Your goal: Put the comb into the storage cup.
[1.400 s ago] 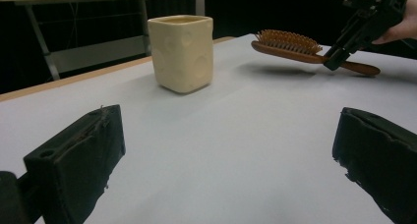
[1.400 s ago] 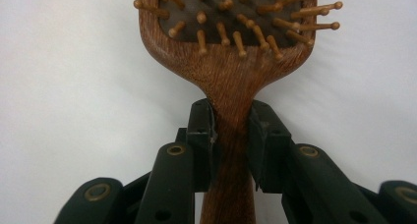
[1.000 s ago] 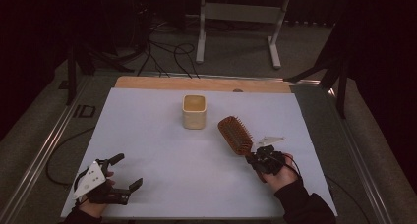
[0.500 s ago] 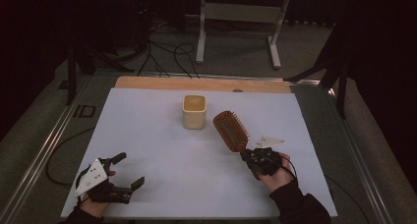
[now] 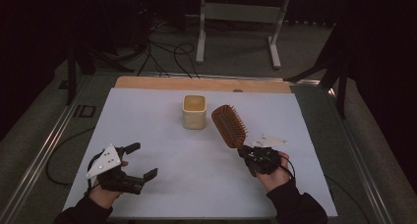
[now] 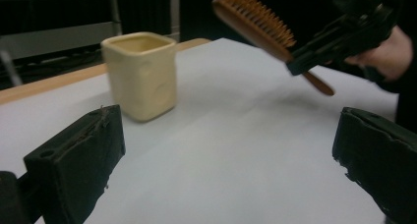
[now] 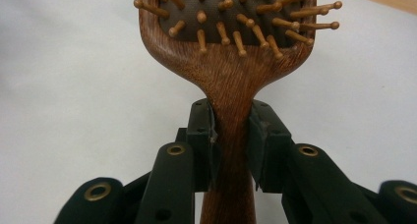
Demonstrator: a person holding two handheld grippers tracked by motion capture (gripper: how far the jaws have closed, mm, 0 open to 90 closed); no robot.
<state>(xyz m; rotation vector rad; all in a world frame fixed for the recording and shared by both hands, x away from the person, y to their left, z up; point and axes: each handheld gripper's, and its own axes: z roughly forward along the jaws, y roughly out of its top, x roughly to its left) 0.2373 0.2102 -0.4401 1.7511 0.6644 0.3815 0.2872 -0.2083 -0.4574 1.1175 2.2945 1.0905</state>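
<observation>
A wooden hairbrush (image 5: 229, 125) with wooden bristles is held off the table by its handle, its head slanting up toward the cup. My right gripper (image 5: 247, 153) is shut on that handle, and in the right gripper view both pads clamp the hairbrush (image 7: 231, 86) neck. A cream square cup (image 5: 194, 111) stands upright at the table's middle back, just left of the brush head. My left gripper (image 5: 141, 160) hovers near the front left, jaws wide apart with nothing between them. In the left gripper view the cup (image 6: 141, 74) and the brush (image 6: 260, 25) lie ahead.
The white tabletop (image 5: 157, 130) has a wooden strip (image 5: 196, 83) along its far edge. Metal rails run down both sides. Cables and a stand's legs (image 5: 236, 32) lie on the dark floor beyond the table.
The right gripper has carried the brush left and toward the cup. The left gripper has risen and shifted slightly right, still open.
</observation>
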